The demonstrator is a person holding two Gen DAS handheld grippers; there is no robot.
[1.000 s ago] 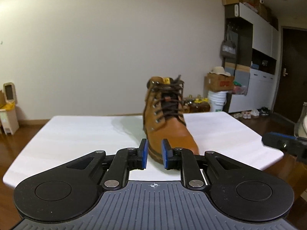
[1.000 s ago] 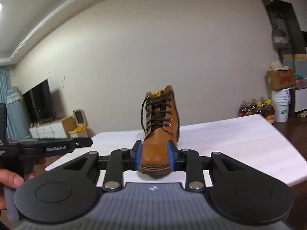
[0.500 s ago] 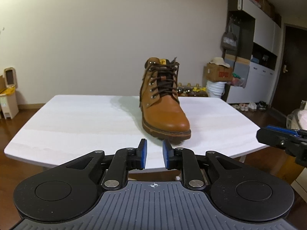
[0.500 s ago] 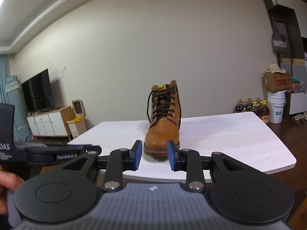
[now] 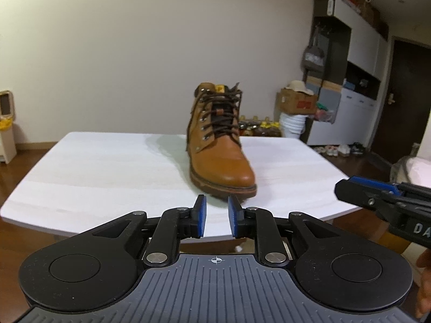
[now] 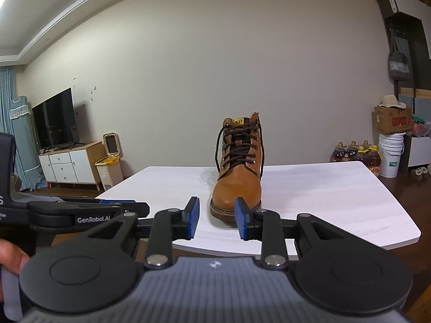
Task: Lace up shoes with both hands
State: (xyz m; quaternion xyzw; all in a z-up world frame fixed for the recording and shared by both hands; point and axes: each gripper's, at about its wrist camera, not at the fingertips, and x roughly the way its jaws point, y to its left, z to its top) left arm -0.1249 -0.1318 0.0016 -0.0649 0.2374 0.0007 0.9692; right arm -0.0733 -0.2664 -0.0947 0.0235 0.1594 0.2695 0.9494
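Tan leather lace-up boot (image 5: 219, 150) now sits farther from both empty, parted grippers (image 5: 217, 220) (image 6: 217, 218), left's just widened; toe faces them.

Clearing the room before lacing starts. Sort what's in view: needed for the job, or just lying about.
For the job:
boot
dark laces
white table
left tongs, open
right tongs, open

Lying about:
cardboard box
white bucket
oil bottles
TV

Behind your white table (image 6: 336, 196) you have a television (image 6: 55, 119) on a white cabinet (image 6: 68, 167), oil bottles (image 6: 355, 152) and a white bucket (image 6: 390, 153).
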